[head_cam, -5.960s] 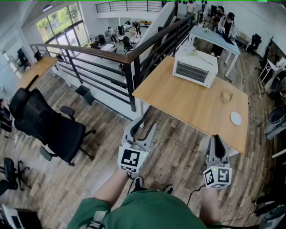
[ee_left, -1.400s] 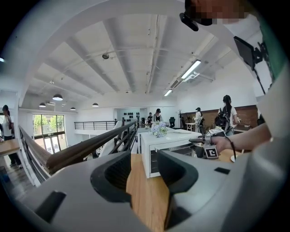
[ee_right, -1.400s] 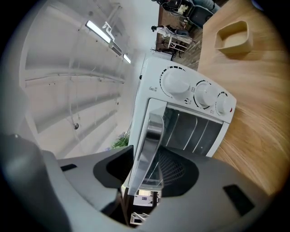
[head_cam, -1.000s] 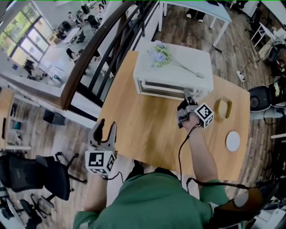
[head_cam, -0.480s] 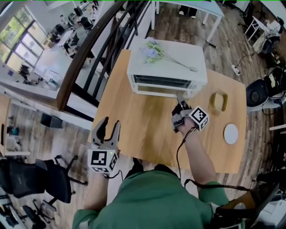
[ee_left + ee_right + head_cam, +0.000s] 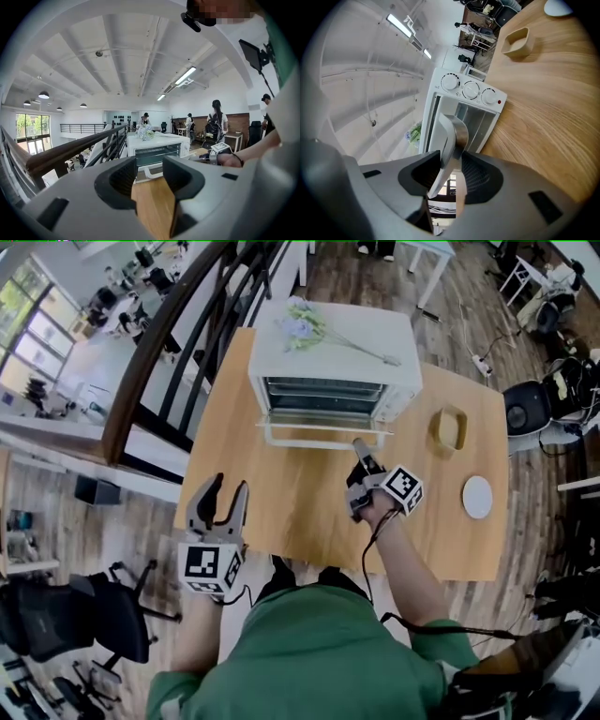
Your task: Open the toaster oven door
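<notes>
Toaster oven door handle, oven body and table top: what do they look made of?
Door handle: likely metal, satin silver sheen at its bend. Oven body: white painted sheet metal, probably; smooth, matte. Table top: wood or wood-look laminate, pale grain lines.

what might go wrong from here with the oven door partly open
1. The right tongs pinch only the smooth door handle; it may slip and the door could swing back.
2. Nothing braces the toaster oven, the left tongs being at the table edge, so pulling may drag it and shake the flowers off.
</notes>
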A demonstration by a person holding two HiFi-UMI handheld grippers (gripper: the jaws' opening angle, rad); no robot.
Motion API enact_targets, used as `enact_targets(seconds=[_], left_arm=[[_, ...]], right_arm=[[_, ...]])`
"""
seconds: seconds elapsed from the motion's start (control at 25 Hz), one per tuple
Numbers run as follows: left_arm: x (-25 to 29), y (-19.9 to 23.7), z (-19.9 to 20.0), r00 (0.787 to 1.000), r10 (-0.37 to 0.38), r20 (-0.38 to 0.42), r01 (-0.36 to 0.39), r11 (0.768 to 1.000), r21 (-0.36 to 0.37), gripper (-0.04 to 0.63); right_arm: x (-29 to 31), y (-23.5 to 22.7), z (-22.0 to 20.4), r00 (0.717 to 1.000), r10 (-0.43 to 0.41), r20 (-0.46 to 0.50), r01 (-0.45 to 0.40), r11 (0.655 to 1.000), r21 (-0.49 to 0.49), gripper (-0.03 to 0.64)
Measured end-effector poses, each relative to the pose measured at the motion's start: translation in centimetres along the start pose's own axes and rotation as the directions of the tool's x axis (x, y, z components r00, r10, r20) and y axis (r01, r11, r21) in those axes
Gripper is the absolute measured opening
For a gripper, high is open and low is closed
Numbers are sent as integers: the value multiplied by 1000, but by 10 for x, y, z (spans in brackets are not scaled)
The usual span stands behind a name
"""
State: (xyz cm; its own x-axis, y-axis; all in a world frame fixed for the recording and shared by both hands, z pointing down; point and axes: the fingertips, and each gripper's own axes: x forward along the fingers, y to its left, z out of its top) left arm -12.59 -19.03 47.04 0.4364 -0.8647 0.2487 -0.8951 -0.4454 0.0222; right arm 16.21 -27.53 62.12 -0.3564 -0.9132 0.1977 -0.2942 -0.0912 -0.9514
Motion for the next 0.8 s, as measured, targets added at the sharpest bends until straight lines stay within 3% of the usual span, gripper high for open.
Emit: enact_targets(seconds=[0.56, 0.8], left_arm=[[14, -17, -11, 997, -64, -43, 65, 998, 20, 176], [9, -17, -14, 996, -59, -65, 60, 998, 21, 176]], right_arm=[[-35, -76, -49, 982, -173, -69, 172, 985, -19, 143], [-41, -94, -56, 975, -204, -86, 201, 979, -37, 144]])
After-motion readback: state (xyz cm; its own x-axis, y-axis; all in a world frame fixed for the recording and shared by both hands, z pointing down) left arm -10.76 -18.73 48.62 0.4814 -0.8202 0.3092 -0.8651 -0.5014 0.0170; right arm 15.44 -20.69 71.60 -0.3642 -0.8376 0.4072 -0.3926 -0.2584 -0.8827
